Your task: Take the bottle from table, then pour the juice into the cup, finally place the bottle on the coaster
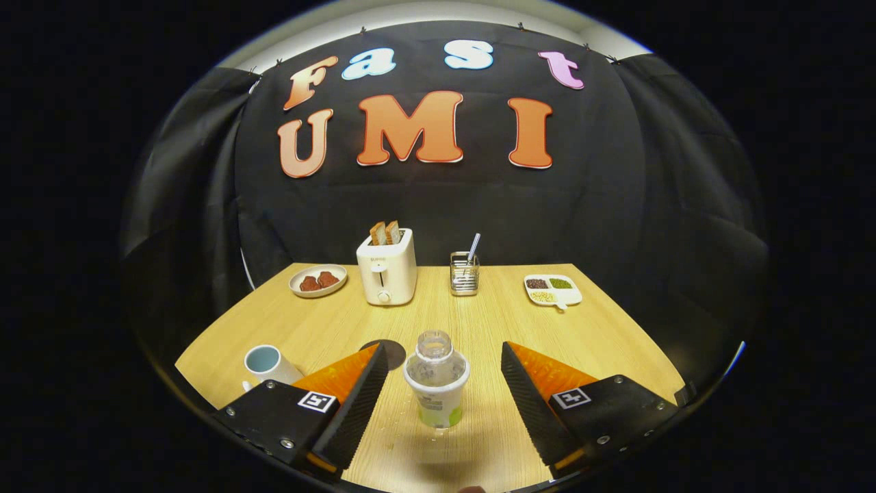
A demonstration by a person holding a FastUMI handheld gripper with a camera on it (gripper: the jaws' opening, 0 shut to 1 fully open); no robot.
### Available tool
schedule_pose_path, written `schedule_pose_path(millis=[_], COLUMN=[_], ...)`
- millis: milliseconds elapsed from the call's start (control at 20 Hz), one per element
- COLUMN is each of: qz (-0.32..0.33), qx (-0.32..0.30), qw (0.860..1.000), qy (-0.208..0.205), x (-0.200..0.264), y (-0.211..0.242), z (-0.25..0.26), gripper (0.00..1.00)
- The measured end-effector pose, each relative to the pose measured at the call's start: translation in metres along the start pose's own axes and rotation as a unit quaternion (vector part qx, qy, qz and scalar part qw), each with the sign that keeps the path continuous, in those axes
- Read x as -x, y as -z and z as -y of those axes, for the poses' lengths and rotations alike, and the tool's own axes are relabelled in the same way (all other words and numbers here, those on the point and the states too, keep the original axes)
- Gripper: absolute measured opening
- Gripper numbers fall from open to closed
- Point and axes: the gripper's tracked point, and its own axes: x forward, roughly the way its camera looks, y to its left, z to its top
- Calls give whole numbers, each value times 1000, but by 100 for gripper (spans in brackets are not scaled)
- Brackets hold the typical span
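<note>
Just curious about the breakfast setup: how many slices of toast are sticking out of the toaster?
2. Both toast slices stand side by side in the top of the toaster, at the table's far side, well beyond the open tongs.

Gripper (438, 383): two wedge-shaped fingers (359, 404), ribbed inner faces. Black mounting blocks (274, 418) behind each, silver screws at corners, one square black-and-white marker tag (318, 401) per block.

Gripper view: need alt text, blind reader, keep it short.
The open gripper frames a clear bottle standing on the wooden table, neither finger touching it. A cup and dark coaster lie beside the left finger; a toaster stands beyond.
</note>
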Motion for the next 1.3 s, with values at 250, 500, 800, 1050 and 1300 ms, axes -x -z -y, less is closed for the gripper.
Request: schedule_pose_path(millis=[250,500,800,1050,1300], qz=[-36,-72,-96,-102,-126], qx=[-2,-26,-33,-29,-26], qw=[999,997,995,994,992], qy=[-3,-4,-3,-6,6], x=[-16,-34,-53,-60,-52], y=[33,65,81,81,78], z=[-6,-5,-5,-7,-12], gripper=[99,99,98,65,57])
